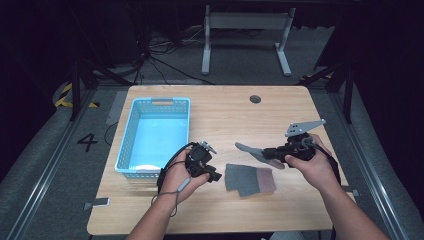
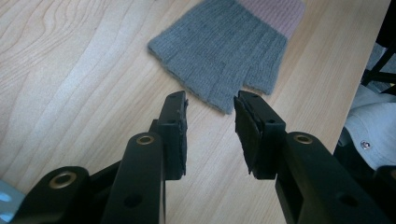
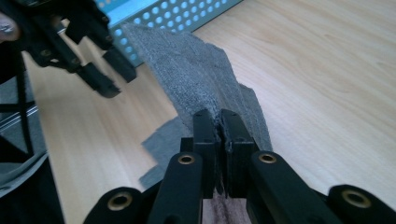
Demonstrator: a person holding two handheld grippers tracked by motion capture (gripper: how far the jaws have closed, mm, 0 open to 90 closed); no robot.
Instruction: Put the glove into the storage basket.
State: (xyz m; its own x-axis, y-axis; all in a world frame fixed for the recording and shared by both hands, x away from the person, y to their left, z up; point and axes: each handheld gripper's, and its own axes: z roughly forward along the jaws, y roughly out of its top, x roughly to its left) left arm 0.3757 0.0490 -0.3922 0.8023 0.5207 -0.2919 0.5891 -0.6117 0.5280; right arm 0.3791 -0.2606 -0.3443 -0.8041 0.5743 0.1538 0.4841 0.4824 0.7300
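The fingers of the right gripper [image 3: 218,122] are pressed tight together on a thin grey cloth [image 3: 196,70], and the cloth sticks up and away from them like a little sail. In the high view the right gripper [image 1: 270,153] sits in the person's right hand [image 1: 310,162], near the right edge of the tabletop [image 1: 235,112], and the grey cloth [image 1: 248,148] hangs off the tabletop, out toward the middle. A grey three-cornered plate [image 1: 302,127] stands on top of that gripper. The fingers of the left gripper [image 2: 210,114] are apart, with a clear gap between them and nothing in the gap. They point at a grey knit glove [image 2: 222,51] that lies flat on the wood just past the tips. The glove has short finger parts and a pinkish-brown cuff [image 2: 275,11] at its far end. In the high view the left gripper [image 1: 216,176] is held in the left hand [image 1: 180,177], close to the near edge, and the glove [image 1: 249,179] lies between the two hands, just beside the left gripper and under the right one. A light blue basket [image 1: 127,135] with small holes in its walls stands toward the left edge of the tabletop, just behind the left hand. A small dark round hole [image 1: 255,99] is in the wood near the far edge.
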